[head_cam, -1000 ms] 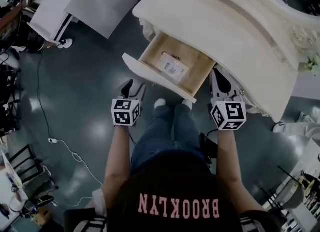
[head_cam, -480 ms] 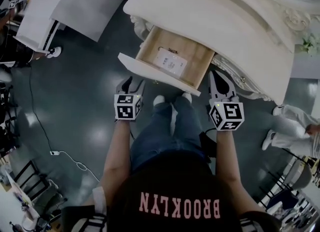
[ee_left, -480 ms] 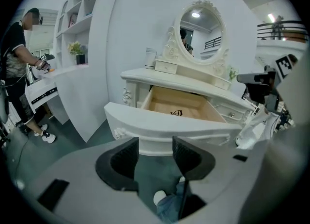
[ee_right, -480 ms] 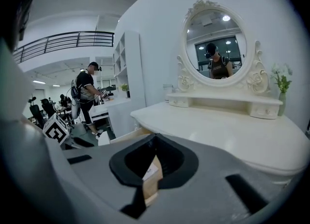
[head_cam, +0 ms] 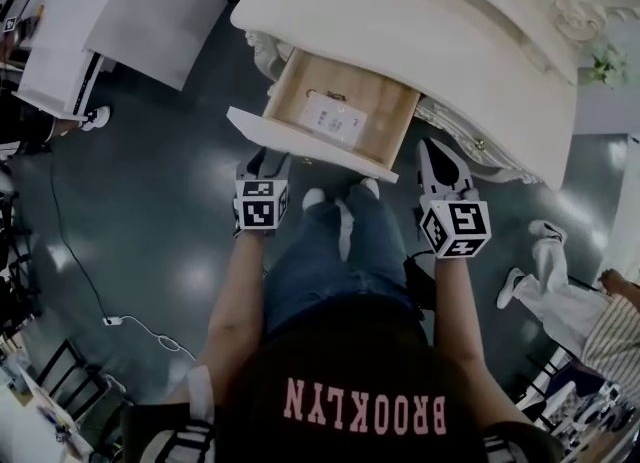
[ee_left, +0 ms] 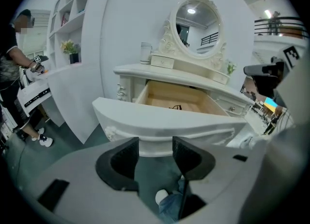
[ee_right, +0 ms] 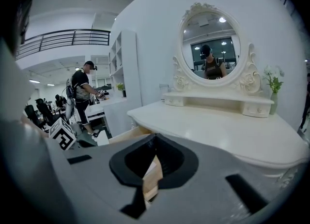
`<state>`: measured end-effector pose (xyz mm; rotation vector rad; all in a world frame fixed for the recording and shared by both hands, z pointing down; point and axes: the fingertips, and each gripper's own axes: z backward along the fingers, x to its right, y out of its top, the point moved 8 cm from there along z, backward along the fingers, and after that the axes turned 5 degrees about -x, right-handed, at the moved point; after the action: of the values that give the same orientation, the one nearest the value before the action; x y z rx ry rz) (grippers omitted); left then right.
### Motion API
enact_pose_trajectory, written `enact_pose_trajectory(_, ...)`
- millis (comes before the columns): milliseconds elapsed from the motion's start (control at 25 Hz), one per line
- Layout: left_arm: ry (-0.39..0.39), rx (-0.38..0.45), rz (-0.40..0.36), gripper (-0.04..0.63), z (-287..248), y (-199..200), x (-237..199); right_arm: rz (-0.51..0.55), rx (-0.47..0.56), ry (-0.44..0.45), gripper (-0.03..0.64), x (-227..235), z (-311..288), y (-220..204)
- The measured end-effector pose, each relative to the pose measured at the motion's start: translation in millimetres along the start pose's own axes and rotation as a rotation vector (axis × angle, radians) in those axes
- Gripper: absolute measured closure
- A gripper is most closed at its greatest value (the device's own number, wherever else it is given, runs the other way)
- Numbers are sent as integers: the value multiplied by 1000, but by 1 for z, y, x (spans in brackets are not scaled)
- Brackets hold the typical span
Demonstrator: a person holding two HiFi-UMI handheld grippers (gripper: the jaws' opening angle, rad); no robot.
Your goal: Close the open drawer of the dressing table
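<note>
One drawer (head_cam: 300, 141) — just beyond left gripper (head_cam: 268, 163)

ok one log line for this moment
drawer open | left gripper jaws open, facing drawer front | right gripper jaws shut, beside drawer

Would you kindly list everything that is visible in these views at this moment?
dressing table: one, cream, ahead of the person
drawer: one, cream front, wood inside, pulled open
card: one, white, lying in the drawer
mirror: one, oval, cream frame, at the table's back
flowers: one bunch, white, table's right end
jar: one, clear, table's left end
floor: dark, glossy, around the table
left gripper: grey, jaws apart, facing the drawer front
right gripper: grey, jaws together, by the drawer's right side
</note>
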<state>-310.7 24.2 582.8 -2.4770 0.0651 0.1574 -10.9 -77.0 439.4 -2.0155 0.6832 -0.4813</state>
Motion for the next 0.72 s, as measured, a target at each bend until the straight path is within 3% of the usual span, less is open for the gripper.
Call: enact_pose_trajectory(720, -9, -18, -74, 400, -18, 23, 1, -35, 6, -67, 620, 10, 7, -7)
